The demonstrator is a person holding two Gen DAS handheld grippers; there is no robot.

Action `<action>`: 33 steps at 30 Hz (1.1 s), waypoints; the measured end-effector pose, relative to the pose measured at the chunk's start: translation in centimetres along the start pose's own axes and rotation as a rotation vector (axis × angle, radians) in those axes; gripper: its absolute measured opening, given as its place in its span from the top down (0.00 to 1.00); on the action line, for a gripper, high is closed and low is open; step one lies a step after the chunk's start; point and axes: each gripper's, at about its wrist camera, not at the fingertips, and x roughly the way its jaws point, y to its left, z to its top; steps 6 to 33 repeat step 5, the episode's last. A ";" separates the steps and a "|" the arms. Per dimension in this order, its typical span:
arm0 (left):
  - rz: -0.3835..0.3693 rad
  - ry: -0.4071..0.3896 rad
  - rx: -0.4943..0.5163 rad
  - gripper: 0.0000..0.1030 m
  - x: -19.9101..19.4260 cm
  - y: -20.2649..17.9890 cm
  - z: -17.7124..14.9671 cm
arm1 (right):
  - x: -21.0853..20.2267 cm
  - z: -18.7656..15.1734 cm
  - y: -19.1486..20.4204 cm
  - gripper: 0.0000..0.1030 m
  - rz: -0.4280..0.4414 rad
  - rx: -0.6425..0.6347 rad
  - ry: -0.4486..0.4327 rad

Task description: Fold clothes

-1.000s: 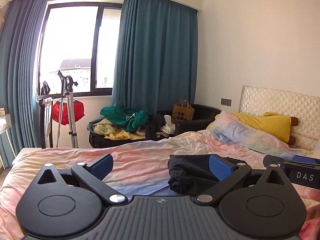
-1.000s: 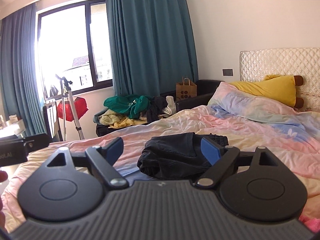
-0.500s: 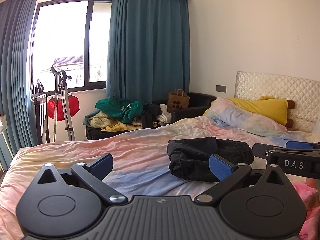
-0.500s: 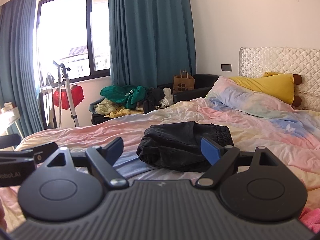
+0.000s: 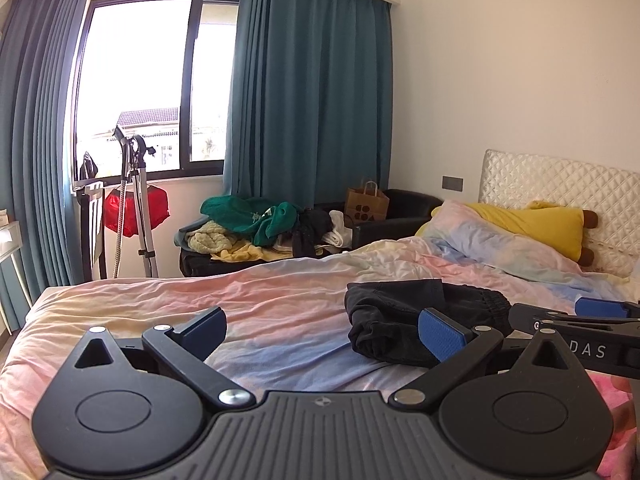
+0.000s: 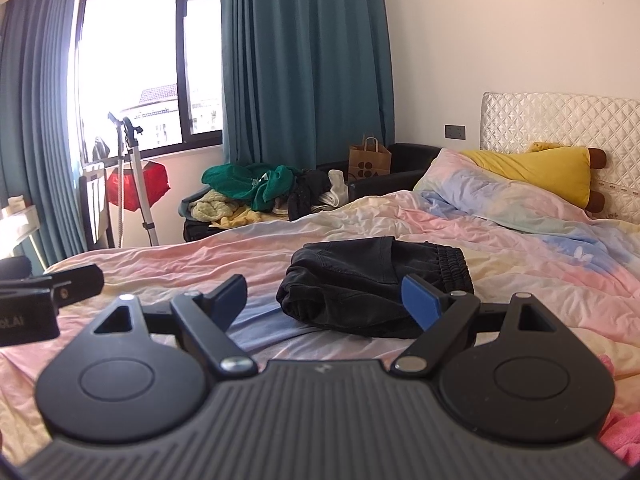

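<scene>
Both views have risen and tipped down since a second ago, so the crumpled black trousers point(image 6: 372, 288) on the pastel tie-dye bed point(image 6: 500, 240) show fuller beyond the left tool point(image 5: 322, 326) and right tool point(image 6: 326, 298), both spread wide and empty

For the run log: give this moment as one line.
stage: before grasp | left gripper: open, empty | right gripper: open, empty | black garment: bunched on bed, untouched
</scene>
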 end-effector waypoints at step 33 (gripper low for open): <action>0.010 -0.002 -0.007 0.00 -0.4 0.2 0.1 | -0.6 0.3 0.0 0.17 -0.004 0.001 -0.011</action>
